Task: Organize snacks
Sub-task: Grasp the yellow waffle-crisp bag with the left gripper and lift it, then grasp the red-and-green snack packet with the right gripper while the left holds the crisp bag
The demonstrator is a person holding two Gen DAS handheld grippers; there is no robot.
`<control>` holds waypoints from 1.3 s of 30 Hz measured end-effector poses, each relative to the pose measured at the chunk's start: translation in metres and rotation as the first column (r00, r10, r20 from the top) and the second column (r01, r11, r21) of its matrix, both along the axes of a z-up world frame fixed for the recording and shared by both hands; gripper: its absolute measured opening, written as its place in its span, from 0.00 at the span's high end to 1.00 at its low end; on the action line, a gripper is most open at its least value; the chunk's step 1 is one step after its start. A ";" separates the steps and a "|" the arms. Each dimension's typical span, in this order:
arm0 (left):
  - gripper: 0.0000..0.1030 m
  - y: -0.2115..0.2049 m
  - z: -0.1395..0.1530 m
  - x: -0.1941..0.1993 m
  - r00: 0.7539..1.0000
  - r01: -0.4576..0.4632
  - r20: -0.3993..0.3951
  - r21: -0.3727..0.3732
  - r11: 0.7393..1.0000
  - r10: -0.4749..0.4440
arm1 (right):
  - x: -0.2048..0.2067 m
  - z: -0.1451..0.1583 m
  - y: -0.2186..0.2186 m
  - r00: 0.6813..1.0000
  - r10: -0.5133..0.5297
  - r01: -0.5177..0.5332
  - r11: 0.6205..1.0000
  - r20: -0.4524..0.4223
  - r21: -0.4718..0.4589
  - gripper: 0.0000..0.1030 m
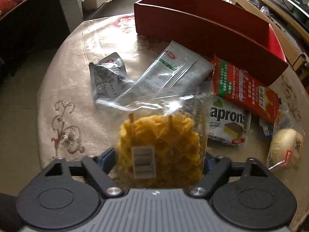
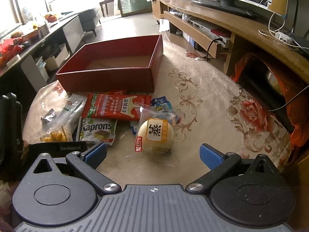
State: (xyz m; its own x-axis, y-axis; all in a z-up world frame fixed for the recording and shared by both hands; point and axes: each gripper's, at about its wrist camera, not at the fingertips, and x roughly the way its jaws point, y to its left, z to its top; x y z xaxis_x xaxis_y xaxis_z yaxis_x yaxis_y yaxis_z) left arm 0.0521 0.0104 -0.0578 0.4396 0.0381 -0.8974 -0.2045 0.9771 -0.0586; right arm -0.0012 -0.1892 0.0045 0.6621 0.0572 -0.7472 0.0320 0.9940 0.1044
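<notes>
My left gripper (image 1: 160,160) is shut on a clear bag of yellow fried snack (image 1: 160,141), held above the table; the bag also shows in the right wrist view (image 2: 55,133). My right gripper (image 2: 153,154) is open and empty, just in front of a wrapped round bun (image 2: 156,135), also seen in the left wrist view (image 1: 285,145). A red open box (image 2: 108,77) (image 1: 202,31) stands empty behind the snacks. A red packet (image 2: 115,107) (image 1: 245,90), a Kaprons wafer pack (image 2: 97,131) (image 1: 227,123) and silver packets (image 1: 166,73) lie before it.
The round table (image 2: 202,104) has a floral cloth. A blue packet (image 2: 161,104) lies behind the bun. A wooden TV stand (image 2: 231,27) is to the right, with an orange bag (image 2: 274,81) under it. Dark furniture (image 1: 34,19) stands to the left.
</notes>
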 end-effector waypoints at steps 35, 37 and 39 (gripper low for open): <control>0.42 0.035 0.034 -0.015 0.984 0.179 0.028 -0.220 0.959 -0.177 | 0.054 0.000 0.029 0.951 0.309 -0.310 0.945 -0.030 -0.108 0.05; 0.42 0.036 0.030 -0.014 0.983 0.183 0.017 -0.234 0.955 -0.184 | 0.071 0.000 0.033 0.929 0.369 -0.370 0.920 -0.036 -0.125 0.05; 0.42 0.035 0.029 -0.012 0.981 0.193 0.015 -0.237 0.952 -0.195 | 0.086 -0.001 0.039 0.903 0.427 -0.429 0.891 -0.050 -0.147 0.06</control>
State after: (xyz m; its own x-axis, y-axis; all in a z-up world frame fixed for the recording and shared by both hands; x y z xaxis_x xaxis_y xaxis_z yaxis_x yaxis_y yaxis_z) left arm 0.0399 0.0456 -0.0288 0.4101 -0.2604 -0.8741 -0.0140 0.9565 -0.2915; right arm 0.0849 -0.1501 0.0037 0.5873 0.2183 -0.7794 -0.3999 0.9155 -0.0449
